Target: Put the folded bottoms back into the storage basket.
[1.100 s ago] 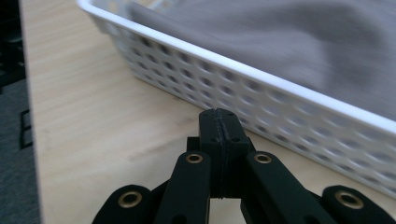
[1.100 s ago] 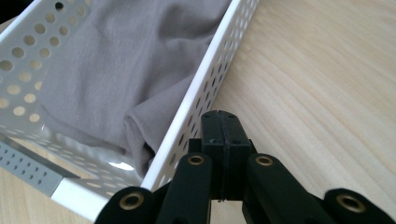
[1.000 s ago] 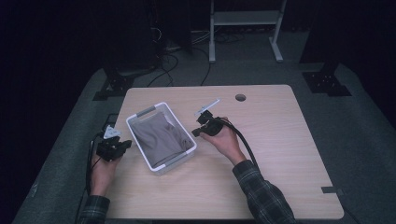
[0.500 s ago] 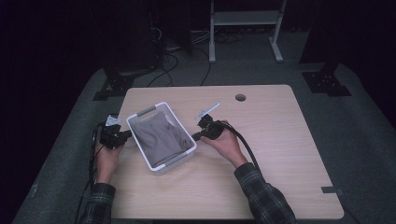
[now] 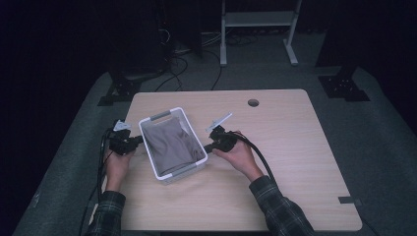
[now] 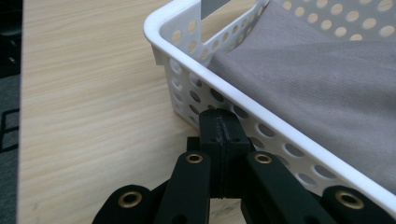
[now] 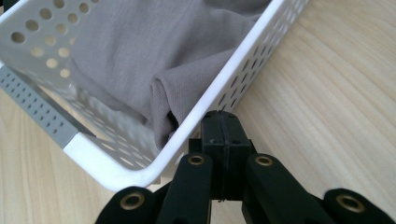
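A white perforated basket (image 5: 153, 165) stands on the wooden table, holding a folded grey cloth (image 5: 169, 143). My left gripper (image 5: 140, 139) is shut, with its tips against the basket's left wall (image 6: 261, 135); nothing is between its jaws. My right gripper (image 5: 206, 146) is also shut and empty, its tips at the basket's right wall (image 7: 243, 60). In the left gripper view the black fingertips (image 6: 219, 127) meet just below the white rim. Seen from the right gripper view, the fingertips (image 7: 222, 126) touch the outer wall beside a fold of the grey cloth (image 7: 173, 56).
The table (image 5: 295, 162) has a round cable hole (image 5: 253, 103) at the back. Cables (image 5: 255, 152) trail from both grippers. A white frame stand (image 5: 255, 24) and black equipment stand on the dark floor behind the table.
My left gripper has moved right, from near the table's left edge up to the basket's left wall. The right gripper and the basket have stayed in place.
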The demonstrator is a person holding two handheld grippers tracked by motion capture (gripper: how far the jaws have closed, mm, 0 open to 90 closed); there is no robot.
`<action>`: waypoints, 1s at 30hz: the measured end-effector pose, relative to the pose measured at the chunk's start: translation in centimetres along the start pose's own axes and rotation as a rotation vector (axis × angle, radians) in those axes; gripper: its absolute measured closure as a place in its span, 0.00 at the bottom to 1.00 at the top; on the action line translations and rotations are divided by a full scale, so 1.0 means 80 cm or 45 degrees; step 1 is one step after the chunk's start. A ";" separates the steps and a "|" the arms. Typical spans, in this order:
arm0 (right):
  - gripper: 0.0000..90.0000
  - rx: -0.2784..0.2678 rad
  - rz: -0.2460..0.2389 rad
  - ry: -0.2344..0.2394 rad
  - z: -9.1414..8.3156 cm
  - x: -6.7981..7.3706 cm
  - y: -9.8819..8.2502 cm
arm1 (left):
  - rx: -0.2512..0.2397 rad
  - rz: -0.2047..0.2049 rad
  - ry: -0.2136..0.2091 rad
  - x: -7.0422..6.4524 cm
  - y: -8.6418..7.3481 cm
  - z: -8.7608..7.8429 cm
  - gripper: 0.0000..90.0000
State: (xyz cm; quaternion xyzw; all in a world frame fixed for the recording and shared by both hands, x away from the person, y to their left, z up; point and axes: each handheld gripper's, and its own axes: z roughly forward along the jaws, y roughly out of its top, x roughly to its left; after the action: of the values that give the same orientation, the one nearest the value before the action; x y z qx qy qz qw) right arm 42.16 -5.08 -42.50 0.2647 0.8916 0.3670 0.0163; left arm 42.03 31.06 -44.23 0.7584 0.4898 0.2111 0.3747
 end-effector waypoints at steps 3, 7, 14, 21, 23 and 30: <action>1.00 0.000 -0.006 0.016 -0.003 0.005 -0.006 | 0.003 0.007 -0.016 -0.005 0.002 0.004 1.00; 0.99 0.000 -0.022 0.025 -0.006 0.011 -0.013 | 0.016 0.038 -0.022 -0.014 0.010 0.008 1.00; 1.00 -0.006 -0.050 0.037 -0.013 0.022 -0.023 | 0.028 0.080 -0.047 -0.030 0.023 0.015 1.00; 1.00 -0.012 -0.059 0.062 -0.018 0.029 -0.029 | 0.039 0.109 -0.076 -0.043 0.030 0.024 1.00; 1.00 -0.016 -0.074 0.066 -0.018 0.031 -0.031 | 0.040 0.121 -0.078 -0.046 0.032 0.026 1.00; 0.99 -0.017 -0.073 0.062 -0.020 0.033 -0.033 | 0.044 0.127 -0.081 -0.046 0.033 0.025 0.99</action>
State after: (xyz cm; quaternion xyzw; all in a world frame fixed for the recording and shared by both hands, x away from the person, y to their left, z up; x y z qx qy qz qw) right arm 38.32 -6.37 -42.67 0.2297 0.8966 0.3785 0.0069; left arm 43.36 26.37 -43.30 0.7945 0.4428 0.1970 0.3660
